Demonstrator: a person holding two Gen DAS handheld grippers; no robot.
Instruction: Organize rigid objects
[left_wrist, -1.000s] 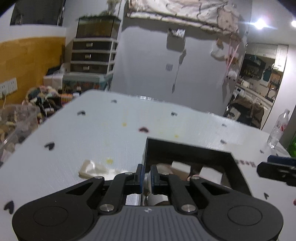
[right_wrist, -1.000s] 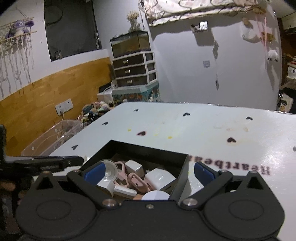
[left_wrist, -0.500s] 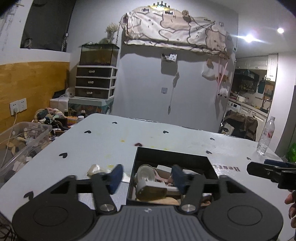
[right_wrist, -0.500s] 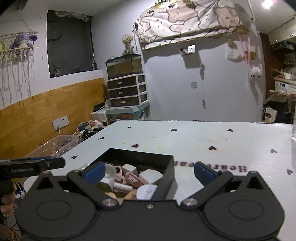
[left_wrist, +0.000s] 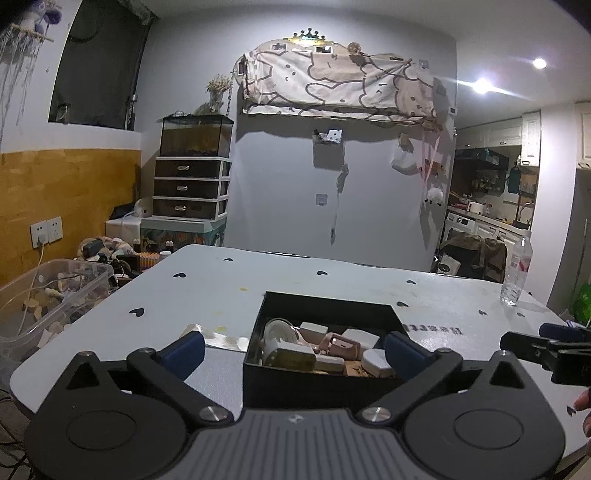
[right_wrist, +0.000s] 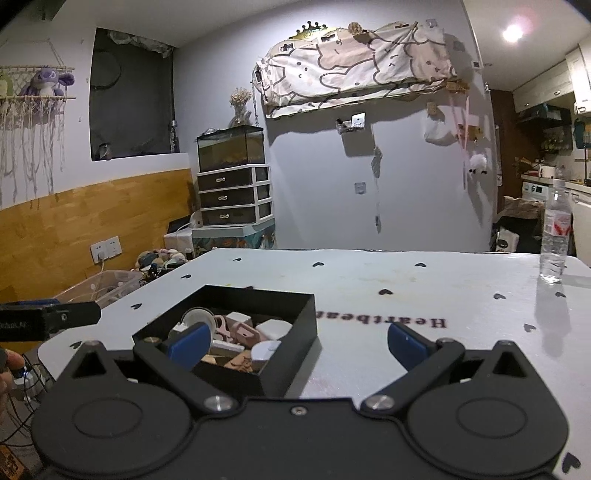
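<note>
A black open box (left_wrist: 328, 306) stands on the white table (left_wrist: 295, 273), holding several small things: a white round cup (left_wrist: 279, 332), a pink case (left_wrist: 341, 345), white plugs. My left gripper (left_wrist: 293, 353) hangs just short of the box's near wall; its jaws are opening wide and grip nothing. In the right wrist view the box (right_wrist: 303, 317) lies ahead to the left. My right gripper (right_wrist: 297, 341) is open and empty, its left finger over the box's near corner. Each gripper shows at the other view's edge: the right gripper (left_wrist: 546, 347), the left gripper (right_wrist: 48, 317).
A clear water bottle (right_wrist: 554, 236) stands at the table's far right. A crumpled clear wrapper (left_wrist: 214, 334) lies left of the box. Off the table's left edge sits a clear plastic bin (left_wrist: 55, 291) of clutter, with drawers and a tank behind.
My left jaws went from shut over the box to wide open. Both grippers drew back from the box, so more of the table and room shows.
</note>
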